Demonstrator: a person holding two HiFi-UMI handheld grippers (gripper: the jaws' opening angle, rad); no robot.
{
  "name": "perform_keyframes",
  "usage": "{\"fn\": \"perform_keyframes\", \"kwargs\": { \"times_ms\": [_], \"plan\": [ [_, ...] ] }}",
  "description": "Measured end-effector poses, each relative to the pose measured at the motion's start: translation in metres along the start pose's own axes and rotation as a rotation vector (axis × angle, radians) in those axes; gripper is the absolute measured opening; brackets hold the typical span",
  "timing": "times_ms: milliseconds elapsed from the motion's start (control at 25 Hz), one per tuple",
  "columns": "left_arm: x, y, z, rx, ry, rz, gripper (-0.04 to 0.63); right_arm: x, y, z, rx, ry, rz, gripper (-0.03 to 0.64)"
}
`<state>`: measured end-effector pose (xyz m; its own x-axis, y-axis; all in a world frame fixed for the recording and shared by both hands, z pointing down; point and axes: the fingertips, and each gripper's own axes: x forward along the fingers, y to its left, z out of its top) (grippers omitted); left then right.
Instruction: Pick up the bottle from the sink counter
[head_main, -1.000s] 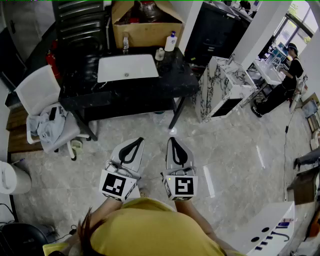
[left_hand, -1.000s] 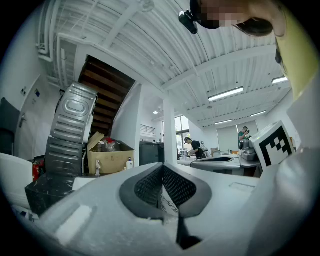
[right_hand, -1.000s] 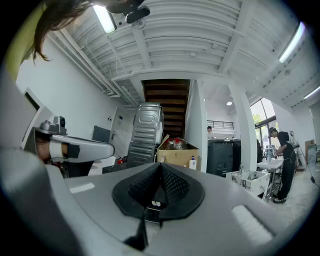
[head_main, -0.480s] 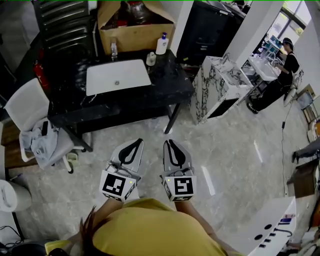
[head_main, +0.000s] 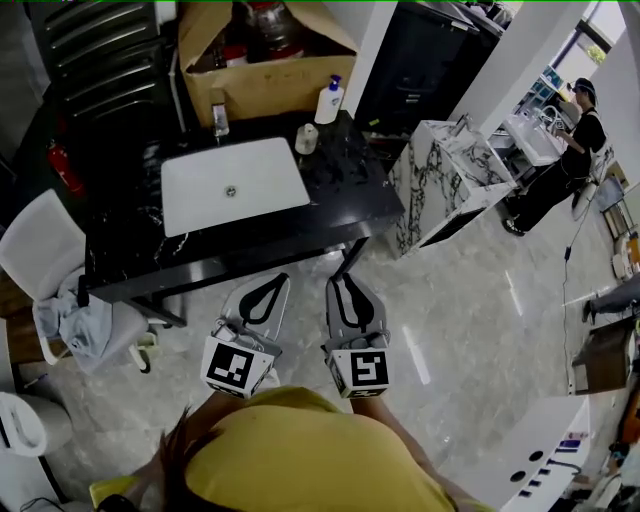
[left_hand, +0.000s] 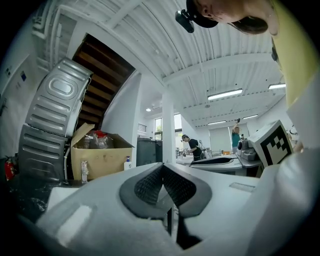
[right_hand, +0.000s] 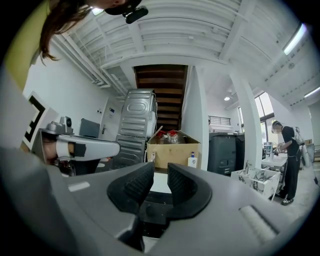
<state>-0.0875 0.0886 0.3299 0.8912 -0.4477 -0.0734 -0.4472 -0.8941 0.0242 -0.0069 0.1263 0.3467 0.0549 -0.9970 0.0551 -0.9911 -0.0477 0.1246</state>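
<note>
The bottle (head_main: 329, 102), white with a blue pump top, stands upright at the back right of the black sink counter (head_main: 350, 185), beside the cardboard box. It also shows small and far off as the bottle (left_hand: 127, 162) and the bottle (right_hand: 191, 160). Both grippers hang over the floor just short of the counter's front edge, well away from the bottle. My left gripper (head_main: 272, 281) (left_hand: 162, 166) is shut, its tips meeting with nothing in them. My right gripper (head_main: 338, 280) (right_hand: 160, 167) is opening, with a narrow gap and nothing between the jaws.
A white basin (head_main: 233, 185) with a faucet (head_main: 220, 118) fills the counter's middle, and a small pale cup (head_main: 307, 138) stands near the bottle. A cardboard box (head_main: 265, 60) sits behind. A chair with clothes (head_main: 45, 275) is left, a marble cabinet (head_main: 440, 180) right, a person (head_main: 565, 160) far right.
The counter has come nearer and sits lower and larger in the head view. Both grippers keep their place in that view, side by side.
</note>
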Motion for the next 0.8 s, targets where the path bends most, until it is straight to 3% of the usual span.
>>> {"fn": "perform_keyframes", "kwargs": {
  "times_ms": [400,800],
  "plan": [
    [0.046,0.062,-0.013,-0.050,0.012,-0.048,0.005,0.073,-0.007,0.007,0.010,-0.013,-0.071,0.092],
    [0.084,0.094,-0.025,-0.077,0.036,-0.034,0.005,0.129,-0.030,-0.012,0.017,0.022,-0.057,0.095]
  ]
}}
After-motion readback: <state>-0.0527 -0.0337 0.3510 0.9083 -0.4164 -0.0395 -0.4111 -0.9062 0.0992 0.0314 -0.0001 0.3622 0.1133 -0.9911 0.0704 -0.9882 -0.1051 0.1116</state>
